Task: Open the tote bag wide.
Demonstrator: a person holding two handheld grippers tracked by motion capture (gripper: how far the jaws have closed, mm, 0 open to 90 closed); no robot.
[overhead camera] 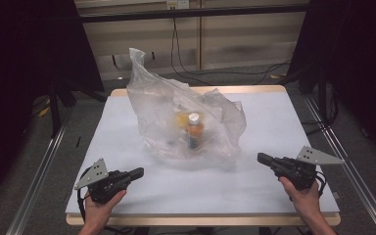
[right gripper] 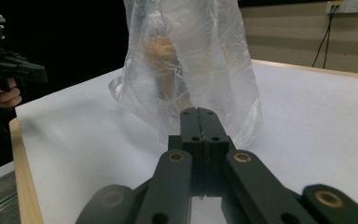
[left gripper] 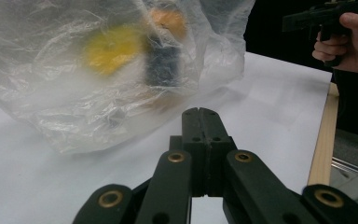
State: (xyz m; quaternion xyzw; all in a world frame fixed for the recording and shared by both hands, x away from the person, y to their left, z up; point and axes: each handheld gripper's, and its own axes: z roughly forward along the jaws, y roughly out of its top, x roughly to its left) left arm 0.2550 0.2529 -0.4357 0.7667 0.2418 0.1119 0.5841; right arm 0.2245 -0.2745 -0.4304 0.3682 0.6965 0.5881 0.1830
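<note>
A crumpled clear plastic bag (overhead camera: 186,115) stands in the middle of the white table (overhead camera: 274,122). Inside it an orange bottle with a white cap (overhead camera: 194,128) stands upright, with something yellow (overhead camera: 182,119) behind it. In the left gripper view the bag (left gripper: 74,70) lies ahead with a yellow blur (left gripper: 108,50) and a dark label (left gripper: 162,65) showing through. In the right gripper view the bag (right gripper: 191,60) rises just beyond the jaws. My left gripper (overhead camera: 138,172) rests near the front left, shut and empty (left gripper: 199,112). My right gripper (overhead camera: 261,157) sits at the front right, shut and empty (right gripper: 198,112).
The table's wooden edge (overhead camera: 200,220) runs along the front. Black cables (overhead camera: 186,68) hang behind the table, and dark stands (overhead camera: 54,103) flank it. Metal rails (overhead camera: 34,181) lie on the floor at both sides. Bare table surface surrounds the bag.
</note>
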